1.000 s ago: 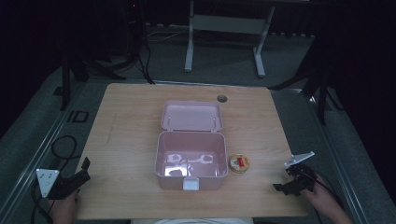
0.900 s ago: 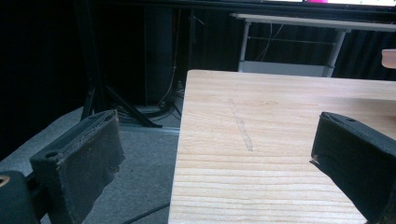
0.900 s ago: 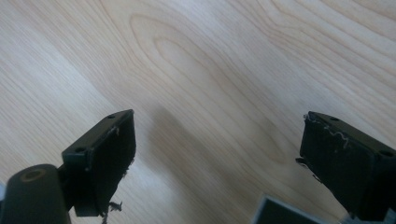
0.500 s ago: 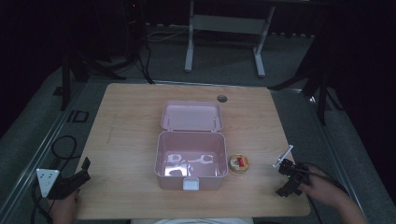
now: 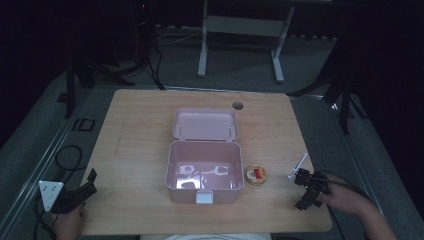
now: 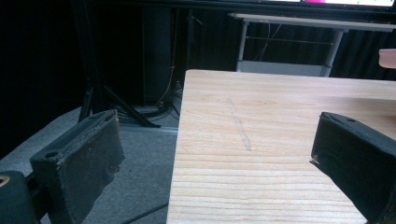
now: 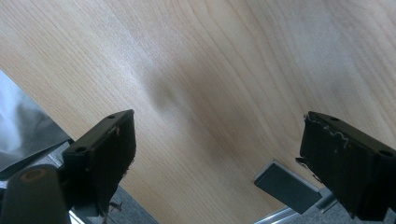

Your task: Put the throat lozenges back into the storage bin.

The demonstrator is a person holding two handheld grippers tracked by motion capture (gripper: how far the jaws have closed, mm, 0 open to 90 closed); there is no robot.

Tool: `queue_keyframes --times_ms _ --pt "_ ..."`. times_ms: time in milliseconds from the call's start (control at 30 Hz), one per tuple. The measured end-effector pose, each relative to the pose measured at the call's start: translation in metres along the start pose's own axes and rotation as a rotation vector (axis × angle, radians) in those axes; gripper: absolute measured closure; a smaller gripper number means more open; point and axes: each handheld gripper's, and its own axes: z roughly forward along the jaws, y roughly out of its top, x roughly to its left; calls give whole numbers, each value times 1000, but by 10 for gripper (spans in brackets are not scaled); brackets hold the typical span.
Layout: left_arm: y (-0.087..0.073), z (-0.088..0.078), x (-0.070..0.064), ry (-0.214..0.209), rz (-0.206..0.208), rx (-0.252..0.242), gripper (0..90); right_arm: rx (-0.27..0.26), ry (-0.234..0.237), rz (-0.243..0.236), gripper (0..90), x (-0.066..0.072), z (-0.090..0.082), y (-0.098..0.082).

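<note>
A pink box (image 5: 204, 192) stands open at the table's middle front, its lid (image 5: 205, 124) laid back behind it. Pale shapes lie on its floor; I cannot tell what they are. Just right of the box sits a small round tan thing with a red centre (image 5: 256, 175). My right gripper (image 5: 305, 192) is over the table's front right, right of the round thing, open and tilted down at bare wood (image 7: 217, 126). My left gripper (image 5: 91, 182) hangs open at the table's front left corner, the table's left edge between its jaws (image 6: 215, 135).
The wooden table (image 5: 135, 130) has a round cable hole (image 5: 237, 105) at its back edge. A faint pencil-like line (image 6: 240, 128) marks the wood ahead of the left gripper. Grey floor, cables (image 5: 67, 157) and dark stand legs surround the table.
My right gripper has moved left from the table's right edge, inward over the wood, and tipped downward. The left gripper, box and round thing have stayed put.
</note>
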Motion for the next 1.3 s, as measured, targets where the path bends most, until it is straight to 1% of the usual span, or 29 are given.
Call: queue_keyframes --times_ms 67,100,167,200,300,333,433,467,500,533,567,600,633,667,700,733,767,800,833,867,900,933,967,1000,1100,1133,1167,1233,1300 --pt "0 0 0 0 0 0 24 1 2 4 105 0 -1 0" --pt "0 0 0 0 0 0 25 -4 -1 -4 105 0 -2 1" --pt "0 0 0 0 0 1 24 3 6 -7 105 0 -3 2" --pt "0 0 0 0 0 1 24 21 -12 -26 105 0 -4 4" --pt "0 0 0 0 -1 0 24 14 -11 -35 105 0 -5 8" --pt "0 0 0 -1 0 0 24 8 9 -35 105 0 -7 12" --pt "0 0 0 -2 0 1 24 16 7 -50 105 0 -7 17" --pt "0 0 0 -3 -1 0 24 19 4 -73 105 0 -8 23" --pt "0 0 0 -3 -1 0 24 19 4 -73 105 0 -8 23" --pt "0 0 0 -4 -1 0 24 26 -4 -90 105 1 -8 30" --pt "0 0 0 -4 -1 0 24 26 -4 -90 105 1 -8 30" --pt "0 0 0 -5 -2 0 24 26 -7 -108 105 1 -8 37" --pt "0 0 0 -5 -2 0 24 26 -7 -108 105 1 -8 37" --pt "0 0 0 -5 -3 -1 24 28 -7 -118 105 1 -8 44" --pt "0 0 0 -5 -3 -1 24 28 -7 -118 105 1 -8 44" --pt "0 0 0 -5 -3 -1 24 27 -1 -129 105 1 -8 48" --pt "0 0 0 -5 -3 -1 24 31 -8 -133 105 1 -8 51" --pt "0 0 1 -5 -3 0 24 41 -13 -146 105 1 -8 59" --pt "0 0 1 -5 -3 0 24 41 -13 -146 105 1 -8 59" --pt "0 0 1 -6 -3 0 24 44 -11 -151 106 1 -8 66" --pt "0 0 1 -6 -3 0 24 44 -11 -151 106 1 -8 66" --pt "0 0 0 -6 -3 -1 24 49 -23 -161 106 1 -9 73" --pt "0 0 0 -6 -3 -1 24 49 -23 -161 106 1 -9 73" --pt "0 0 0 -7 -3 -1 24 51 -23 -173 106 1 -10 80" --pt "0 0 0 -7 -2 -2 25 48 -29 -183 106 2 -11 84" --pt "0 0 0 -8 -3 -1 25 47 -26 -184 106 2 -12 88" --pt "0 0 1 -8 -3 -1 24 46 -28 -205 125 4 -13 97" --pt "0 0 1 -9 -3 -2 24 48 -33 -214 133 5 -14 105" --pt "0 0 1 -10 -4 -3 24 44 -27 -219 132 6 -15 113"
